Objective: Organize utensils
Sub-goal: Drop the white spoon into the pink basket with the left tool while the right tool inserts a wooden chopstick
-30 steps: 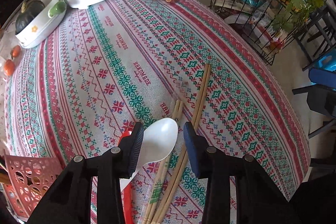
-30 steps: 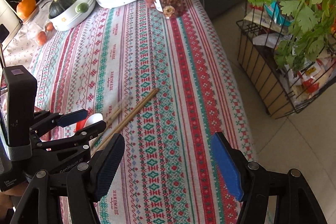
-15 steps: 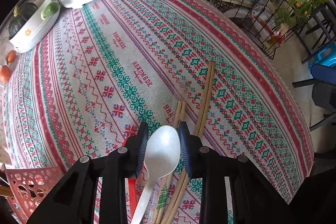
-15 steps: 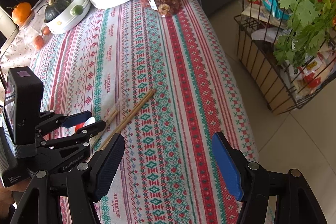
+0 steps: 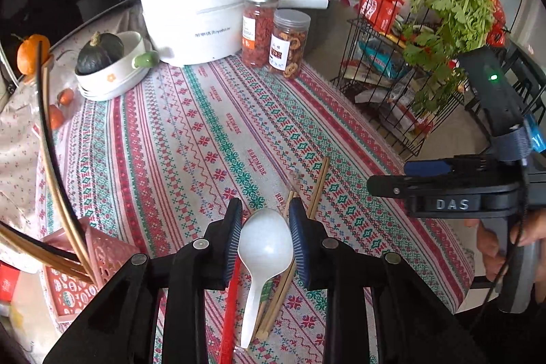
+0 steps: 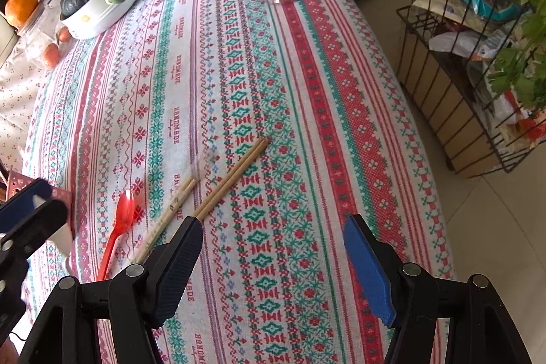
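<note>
My left gripper [image 5: 265,237] is shut on the bowl of a white plastic spoon [image 5: 264,249] and holds it lifted above the patterned tablecloth [image 5: 191,139]. Below it lie a red plastic spoon [image 6: 117,227], a wrapped pair of chopsticks [image 6: 170,210] and a bare wooden pair [image 6: 232,178]. A pink perforated utensil holder [image 5: 82,265] with long chopsticks [image 5: 54,159] in it stands at the left. My right gripper [image 6: 273,265] is open and empty above the cloth, right of the chopsticks; it also shows at the right in the left wrist view [image 5: 443,183].
At the back stand a white pot [image 5: 194,19], two snack jars [image 5: 273,36], a white dish with a dark squash [image 5: 102,63] and an orange [image 5: 29,53]. A black wire rack with greens [image 5: 426,40] stands off the table's right edge.
My left gripper closed on the white spoon and lifted it up off the cloth. The right gripper moved forward and lower over the table, staying open.
</note>
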The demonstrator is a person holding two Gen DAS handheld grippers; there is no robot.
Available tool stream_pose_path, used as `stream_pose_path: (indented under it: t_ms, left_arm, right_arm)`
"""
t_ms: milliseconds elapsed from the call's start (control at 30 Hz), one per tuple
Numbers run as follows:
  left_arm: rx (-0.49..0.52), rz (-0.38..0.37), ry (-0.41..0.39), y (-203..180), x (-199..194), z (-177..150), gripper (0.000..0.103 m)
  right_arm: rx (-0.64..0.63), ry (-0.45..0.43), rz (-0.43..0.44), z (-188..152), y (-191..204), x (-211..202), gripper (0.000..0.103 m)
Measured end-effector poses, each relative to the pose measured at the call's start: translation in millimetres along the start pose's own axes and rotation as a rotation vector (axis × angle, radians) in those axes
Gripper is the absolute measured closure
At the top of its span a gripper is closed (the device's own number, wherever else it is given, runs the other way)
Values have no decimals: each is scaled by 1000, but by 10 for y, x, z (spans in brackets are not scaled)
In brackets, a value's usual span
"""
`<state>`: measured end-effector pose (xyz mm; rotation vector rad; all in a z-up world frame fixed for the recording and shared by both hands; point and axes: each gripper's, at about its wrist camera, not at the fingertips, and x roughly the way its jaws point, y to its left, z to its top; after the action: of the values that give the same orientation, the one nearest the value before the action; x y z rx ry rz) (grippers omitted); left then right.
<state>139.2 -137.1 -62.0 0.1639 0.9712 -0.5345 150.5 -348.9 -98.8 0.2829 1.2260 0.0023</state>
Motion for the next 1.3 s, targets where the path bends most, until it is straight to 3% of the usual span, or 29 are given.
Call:
stream_pose_path:
  t_ms: [133,200,333,533,633,700,800,967,1300]
  left_arm:
    - [-33,5,-46,144,-289,-106,74]
    - [-48,10,-66,215,-418,-163,74]
    - [-84,13,-100,361,-638,-266,74]
    - [-101,18,-140,534,-853,-449,74]
    - [-113,9,-148,622,-929,-481,74]
    - [-122,12,-163,678,-997,-499,74]
    - [-152,7,-183,764,-1100,-532,74]
    - [-195,9,-229,881,-1288,-585,74]
    - [-250,25,-405,1082,-1869,-600,74]
  right_arm:
    - [24,26,12,74,59,192,34]
    - [39,45,22,113,91,293,43]
    - [70,82,25,187,175,519,51]
    - [26,96,-87,233,405,751,58]
    - [-23,93,-189,202,550,795,73]
    - [-38,86,-202,187,610,804,83]
    - [-37,78,-185,168,641,800,93]
    - [-4,55,-103,123,638,692,95]
    - [-13,-182,75,-12,733,-282,95]
